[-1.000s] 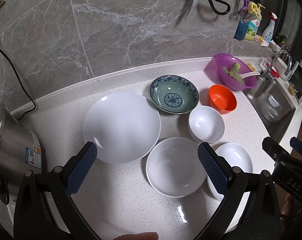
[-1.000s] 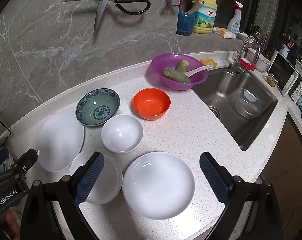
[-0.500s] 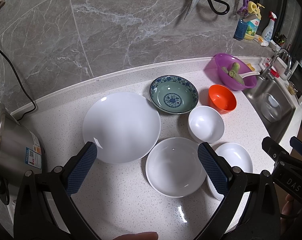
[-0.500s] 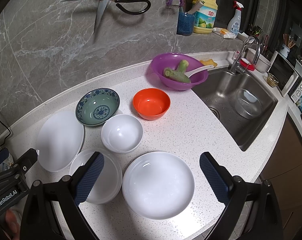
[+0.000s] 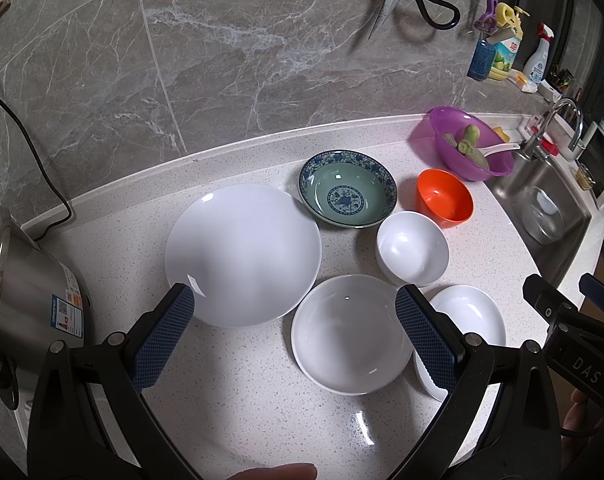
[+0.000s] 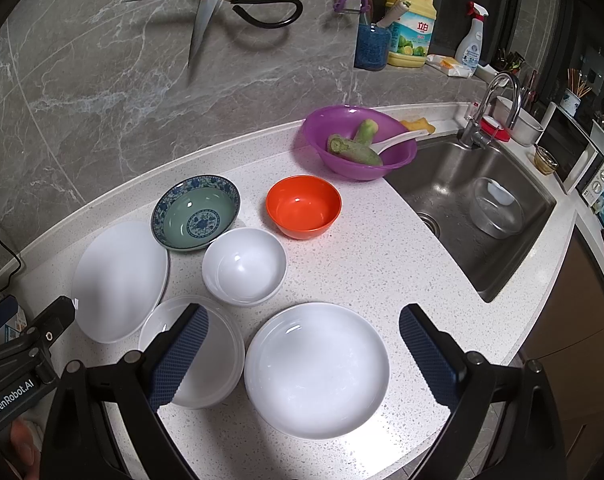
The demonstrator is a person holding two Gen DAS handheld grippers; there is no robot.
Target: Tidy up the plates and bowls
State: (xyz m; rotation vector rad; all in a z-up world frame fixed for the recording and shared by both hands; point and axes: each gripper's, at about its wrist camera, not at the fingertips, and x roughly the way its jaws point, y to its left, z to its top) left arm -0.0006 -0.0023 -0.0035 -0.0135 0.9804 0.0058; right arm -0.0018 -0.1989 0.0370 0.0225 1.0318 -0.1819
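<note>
On the white speckled counter lie a large white plate (image 5: 242, 254), a blue-patterned green bowl (image 5: 348, 194), an orange bowl (image 5: 444, 198), a small white bowl (image 5: 412, 248), a shallow white bowl (image 5: 352, 338) and a smaller white plate (image 5: 472, 316). In the right wrist view the smaller white plate (image 6: 316, 368) lies between the fingers, with the shallow white bowl (image 6: 218, 356) to its left. My left gripper (image 5: 294, 334) is open and empty above the counter in front of the dishes. My right gripper (image 6: 304, 354) is open and empty above the smaller plate.
A steel cooker (image 5: 18, 304) stands at the left. A purple basin (image 6: 360, 142) with vegetables sits by the sink (image 6: 474, 204). Scissors (image 6: 210, 12) hang on the marble wall. Soap bottles (image 6: 412, 24) stand on the ledge. The counter edge is near, right of the smaller plate.
</note>
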